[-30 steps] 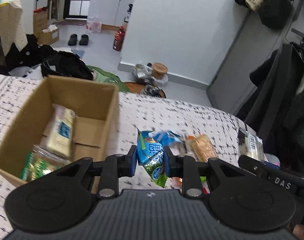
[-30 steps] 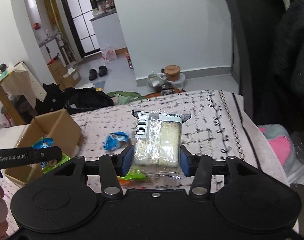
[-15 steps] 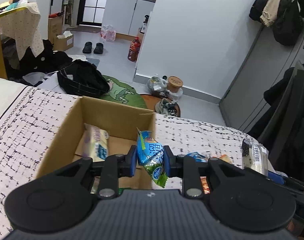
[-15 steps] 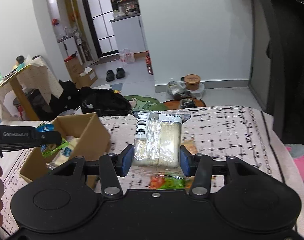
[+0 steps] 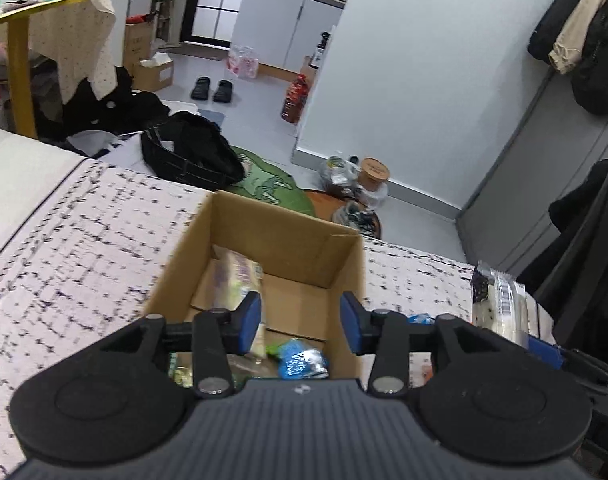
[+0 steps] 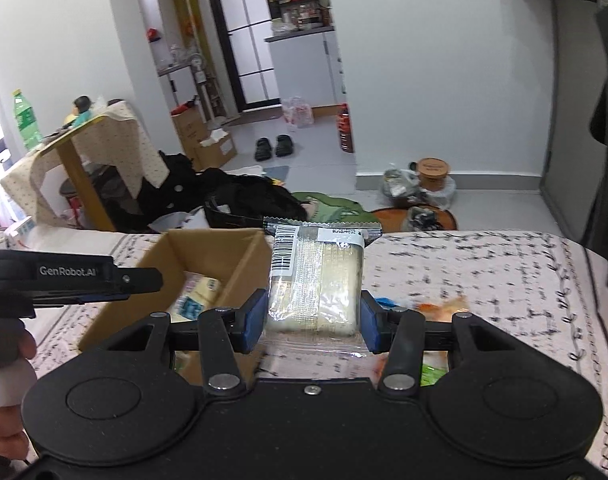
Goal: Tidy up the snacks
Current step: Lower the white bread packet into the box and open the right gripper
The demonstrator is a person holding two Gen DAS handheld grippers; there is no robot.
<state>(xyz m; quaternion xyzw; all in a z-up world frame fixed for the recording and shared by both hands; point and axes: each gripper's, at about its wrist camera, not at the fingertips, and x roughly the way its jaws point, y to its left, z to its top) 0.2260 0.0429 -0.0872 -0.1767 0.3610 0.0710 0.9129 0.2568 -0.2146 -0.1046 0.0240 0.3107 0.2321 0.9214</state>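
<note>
The cardboard box point(image 5: 280, 264) sits open on a bed with a pale, black-flecked cover point(image 5: 84, 248), and several snacks already lie in it: a pale yellow packet point(image 5: 240, 280) leaning along its left wall and a blue-and-green packet point(image 5: 300, 362) low at the near end, directly below the left tongs point(image 5: 300, 322). Those tongs hang over the box with their jaws opening and nothing between the blue pads, so the blue-and-green packet appears to be a drop just made; this is the release step for the left side. The right tongs point(image 6: 310, 322) are clamped at a middling width on a clear-wrapped pack of pale wafers point(image 6: 316, 280), held upright with its barcode end away from the camera, just to the right of the box and above the bed cover. A few more snacks lie blurred on the cover beyond and beneath it, among them an orange one point(image 6: 444, 304). The next move likely calls for the left tongs to clear the box opening, so that the right tongs can carry the wafer pack over the rim and let it go without the two tools colliding.
</note>
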